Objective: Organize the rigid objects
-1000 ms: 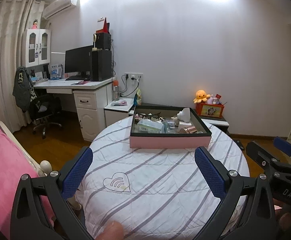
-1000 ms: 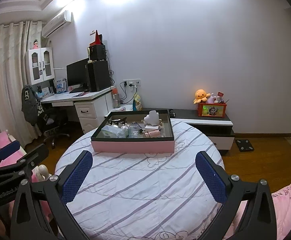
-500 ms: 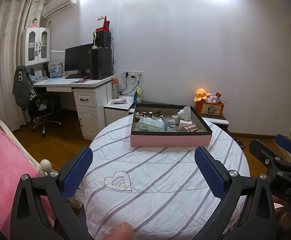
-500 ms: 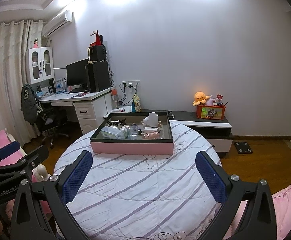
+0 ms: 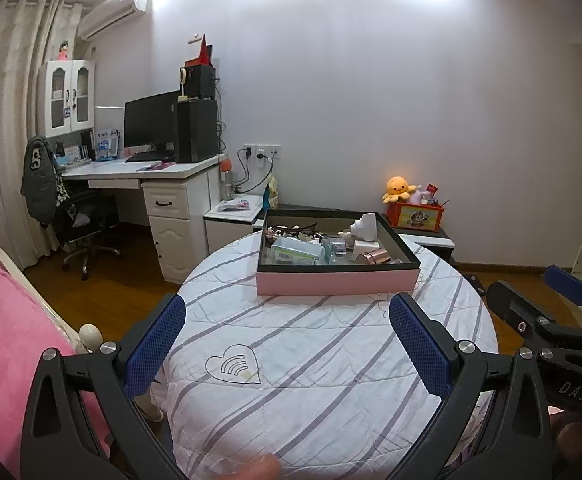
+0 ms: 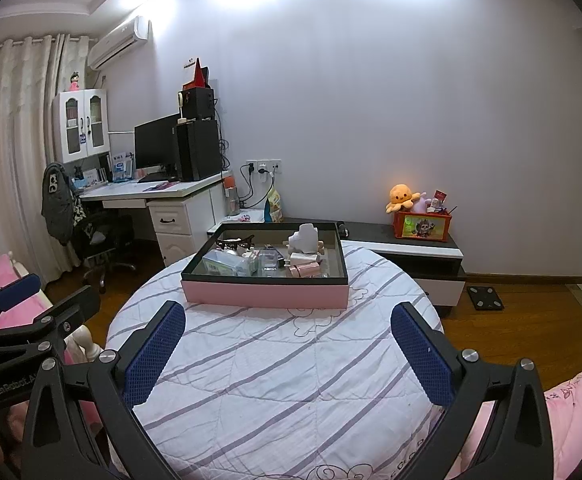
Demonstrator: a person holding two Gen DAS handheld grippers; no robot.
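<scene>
Centre frame, the pink box (image 5: 337,282) of jumbled small items (image 5: 323,246) sits at the round desk's (image 5: 331,360) far edge; our left tongs (image 5: 287,344) and right tongs (image 6: 287,346) gape empty, so we'd single out one piece.

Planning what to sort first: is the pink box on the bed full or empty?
Partly full. The pink box has no lid on, and small items lie jumbled across its floor, with bare patches between them.
</scene>
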